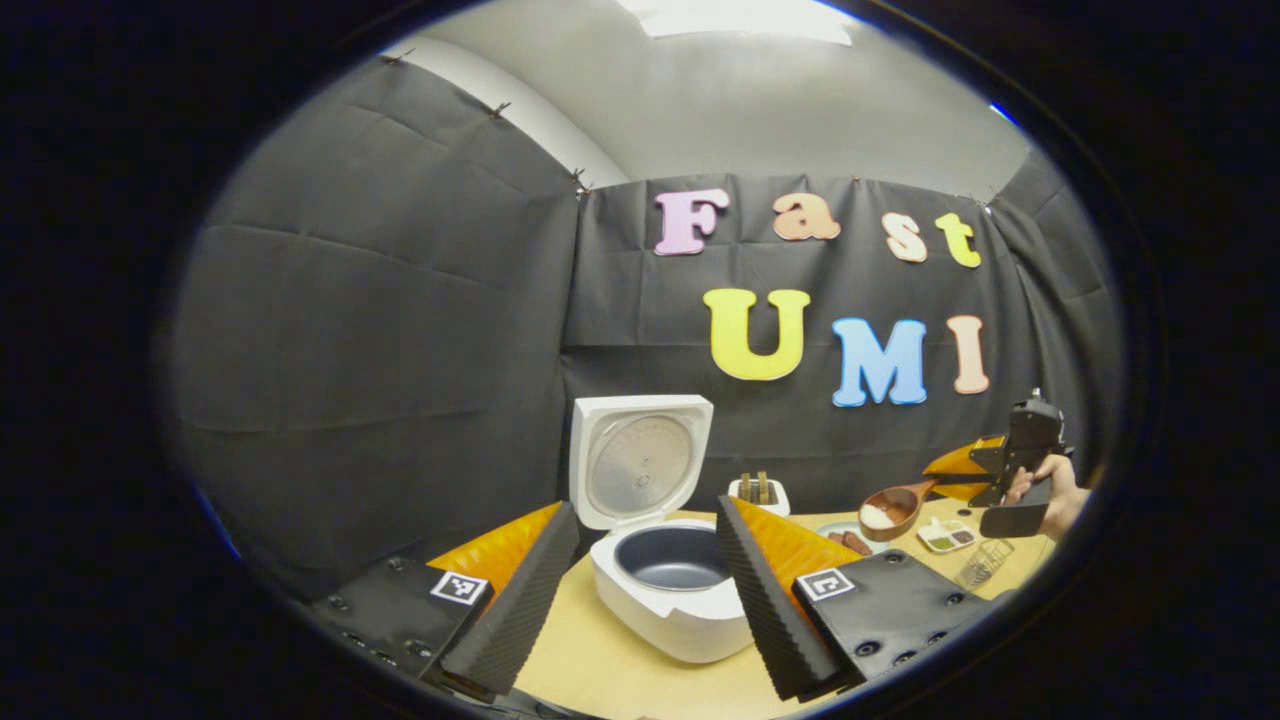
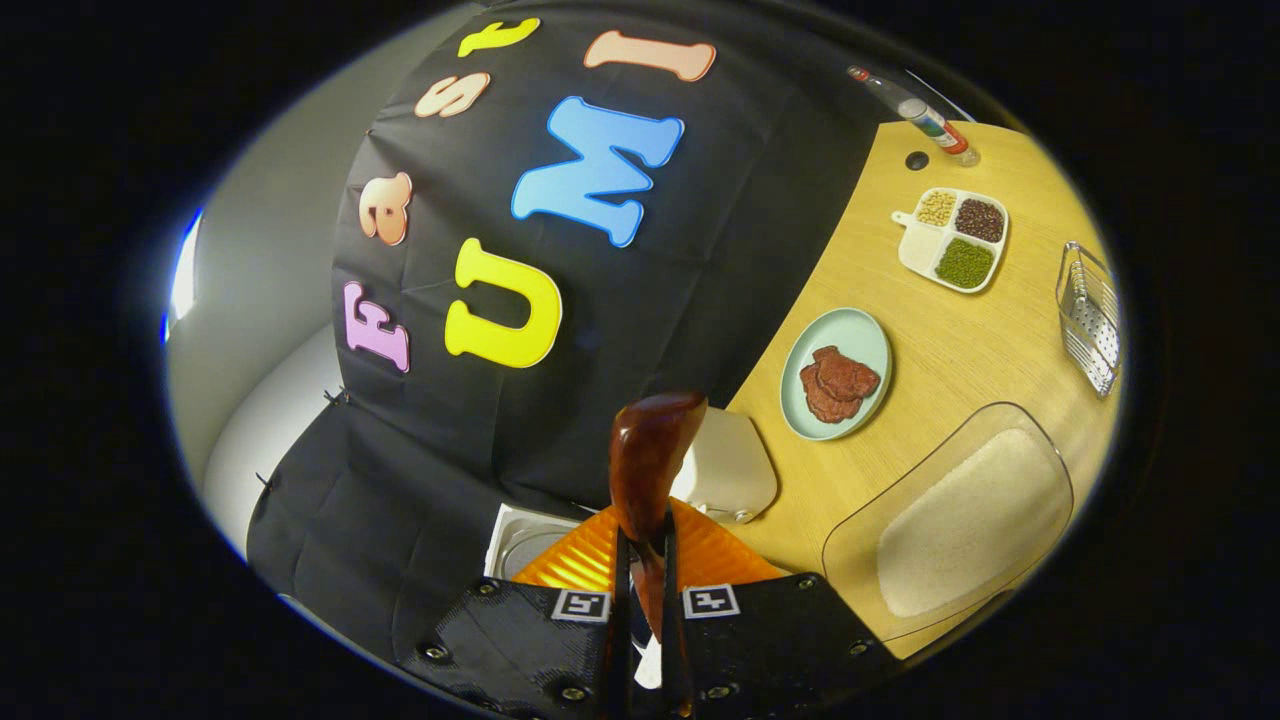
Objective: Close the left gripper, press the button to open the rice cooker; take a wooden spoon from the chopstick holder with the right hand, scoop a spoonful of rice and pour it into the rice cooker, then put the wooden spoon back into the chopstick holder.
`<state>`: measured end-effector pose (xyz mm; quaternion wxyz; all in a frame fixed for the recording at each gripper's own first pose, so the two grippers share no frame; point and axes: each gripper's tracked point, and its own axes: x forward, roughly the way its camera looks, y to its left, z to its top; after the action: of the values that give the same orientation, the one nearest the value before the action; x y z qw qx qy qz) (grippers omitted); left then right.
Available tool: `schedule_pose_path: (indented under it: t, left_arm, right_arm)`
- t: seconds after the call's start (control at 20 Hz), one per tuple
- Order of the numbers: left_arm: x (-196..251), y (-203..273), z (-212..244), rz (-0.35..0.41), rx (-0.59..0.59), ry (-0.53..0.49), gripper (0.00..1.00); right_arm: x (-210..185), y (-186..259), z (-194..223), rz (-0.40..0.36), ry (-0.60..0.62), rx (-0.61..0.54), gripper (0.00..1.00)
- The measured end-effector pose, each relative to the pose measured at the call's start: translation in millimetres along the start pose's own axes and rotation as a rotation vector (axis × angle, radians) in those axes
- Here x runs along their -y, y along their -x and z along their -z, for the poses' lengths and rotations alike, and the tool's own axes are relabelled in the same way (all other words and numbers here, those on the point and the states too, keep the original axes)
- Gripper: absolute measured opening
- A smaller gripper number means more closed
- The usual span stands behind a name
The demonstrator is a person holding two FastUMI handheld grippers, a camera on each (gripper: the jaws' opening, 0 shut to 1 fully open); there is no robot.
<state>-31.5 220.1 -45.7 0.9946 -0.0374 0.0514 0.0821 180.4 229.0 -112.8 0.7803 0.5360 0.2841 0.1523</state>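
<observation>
Right gripper (image 2: 640,560): fingers clamped on glossy wooden spoon (image 2: 648,465), rice heaped in its bowl. Left gripper (image 1: 648,580): ridged fingers spread wide before open white rice cooker (image 1: 670,590), its round grey pot bare, on pale wood bench (image 1: 600,660).

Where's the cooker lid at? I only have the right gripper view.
Observer: The lid is up, fully open.
Operator: Anything in the pot?
Observer: The pot looks empty, with a bare dark base.
Operator: Rice on the spoon?
Observer: Yes, the spoon carries a white heap of rice.
Operator: Over the pot?
Observer: No. In the left gripper view it hangs right of the cooker, by the plate.
</observation>
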Motion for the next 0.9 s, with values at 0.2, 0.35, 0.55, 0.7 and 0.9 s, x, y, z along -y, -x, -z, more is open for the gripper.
schedule_pose_path:
  t: [0.2,0.35,0.55,0.7,0.9]
  left_arm:
    - [-22,9,2,-0.047,0.0,-0.003,0.96]
    - [-37,15,5,-0.081,-0.007,-0.005,0.96]
    - [-59,23,10,-0.133,-0.008,0.007,0.95]
    - [-79,33,16,-0.181,-0.016,0.022,0.98]
    - [-102,48,26,-0.252,-0.035,0.033,0.98]
  right_arm:
    - [-24,-28,21,-0.028,0.025,-0.038,0.12]
    - [-42,-46,40,-0.05,0.048,-0.07,0.12]
    - [-61,-74,71,-0.068,0.08,-0.119,0.12]
    - [-71,-92,100,-0.078,0.146,-0.155,0.12]
    - [-70,-119,144,-0.062,0.287,-0.21,0.12]
